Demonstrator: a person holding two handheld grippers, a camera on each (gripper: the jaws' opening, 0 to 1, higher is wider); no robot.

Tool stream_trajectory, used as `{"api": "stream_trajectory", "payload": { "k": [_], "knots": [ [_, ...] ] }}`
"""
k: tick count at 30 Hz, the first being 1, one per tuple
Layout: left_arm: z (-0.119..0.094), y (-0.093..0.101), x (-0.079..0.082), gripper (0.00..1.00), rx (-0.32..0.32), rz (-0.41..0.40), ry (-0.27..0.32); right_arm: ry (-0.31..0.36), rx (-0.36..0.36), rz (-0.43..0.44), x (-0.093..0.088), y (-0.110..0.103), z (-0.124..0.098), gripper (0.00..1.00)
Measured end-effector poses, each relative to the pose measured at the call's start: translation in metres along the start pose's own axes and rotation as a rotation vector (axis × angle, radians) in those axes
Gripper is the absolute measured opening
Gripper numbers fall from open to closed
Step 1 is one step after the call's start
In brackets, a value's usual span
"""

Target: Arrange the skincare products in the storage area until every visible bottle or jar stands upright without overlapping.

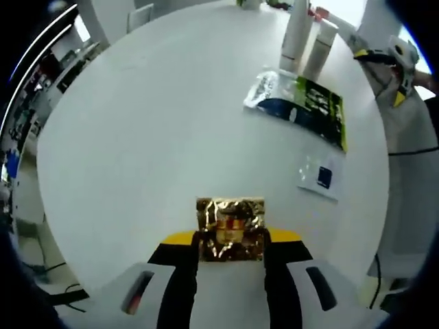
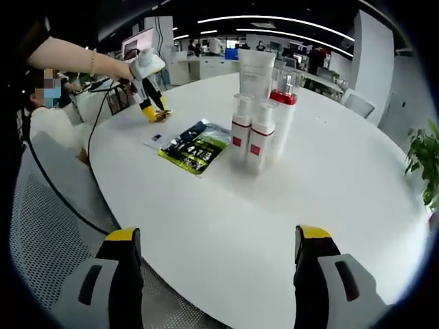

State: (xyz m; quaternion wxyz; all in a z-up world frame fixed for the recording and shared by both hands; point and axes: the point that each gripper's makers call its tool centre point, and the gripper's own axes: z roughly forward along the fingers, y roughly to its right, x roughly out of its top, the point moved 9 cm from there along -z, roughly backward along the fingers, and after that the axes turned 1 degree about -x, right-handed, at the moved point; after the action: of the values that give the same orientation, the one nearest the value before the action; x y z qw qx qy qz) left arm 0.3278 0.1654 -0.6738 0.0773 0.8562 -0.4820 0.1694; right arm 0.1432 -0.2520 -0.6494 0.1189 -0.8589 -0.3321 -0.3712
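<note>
While the upright bottles [image 2: 260, 130] are grouped at the twelve o'clock side of the round white table [image 2: 226, 226] in the right gripper view, a gold foil sachet [image 1: 230, 229] is clamped between the jaws of the left gripper [image 1: 230, 255], low at six o'clock in the left gripper view. The same gripper is seen from afar in the right gripper view, at ten o'clock, with the gold sachet at its tip just above the table edge. The right gripper [image 2: 218, 264] is held with its jaws spread wide and nothing between them, well apart from the bottles.

In the left gripper view, a dark green and blue packet [image 1: 302, 104] lies flat at one o'clock, with a small white and blue sachet [image 1: 321, 175] at three o'clock, and two white bottles [image 1: 306, 40] stand beyond the packet.

The step in hand is judged to be the carrying of the gold sachet toward the group. For the next move, a bare spot beside the flat packets is called for, so that nothing is overlapped and no bottle is knocked.
</note>
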Motion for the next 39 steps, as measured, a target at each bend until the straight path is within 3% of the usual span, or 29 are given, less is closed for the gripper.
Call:
{"api": "stream_trajectory", "payload": {
  "k": [3,10,14,18,23,28,33,39],
  "knots": [
    [-0.004,0.001,0.0,0.4,0.013,-0.024,0.02,0.008,0.007,-0.007,0.001,-0.002,-0.001,0.92],
    [-0.021,0.022,0.01,0.4,0.039,-0.176,0.167,0.026,0.033,-0.031,0.003,-0.006,-0.001,0.92],
    [-0.025,0.03,0.012,0.4,0.074,-0.215,0.211,0.046,0.046,-0.033,0.005,-0.007,-0.002,0.92],
    [-0.031,0.04,0.013,0.4,0.112,-0.248,0.247,0.052,0.08,-0.028,0.006,-0.01,-0.005,0.81],
    [-0.041,0.058,0.019,0.4,0.132,-0.298,0.299,0.071,0.095,-0.038,0.008,-0.011,-0.007,0.79],
    [-0.049,0.07,0.024,0.39,0.167,-0.322,0.349,0.096,0.109,-0.027,0.011,-0.011,-0.008,0.77],
    [-0.06,0.098,0.037,0.39,0.192,-0.318,0.394,0.146,0.144,0.009,0.018,-0.013,-0.01,0.74],
    [-0.07,0.127,0.051,0.39,0.198,-0.296,0.451,0.244,0.185,0.049,0.047,-0.018,-0.009,0.68]
  ]
}}
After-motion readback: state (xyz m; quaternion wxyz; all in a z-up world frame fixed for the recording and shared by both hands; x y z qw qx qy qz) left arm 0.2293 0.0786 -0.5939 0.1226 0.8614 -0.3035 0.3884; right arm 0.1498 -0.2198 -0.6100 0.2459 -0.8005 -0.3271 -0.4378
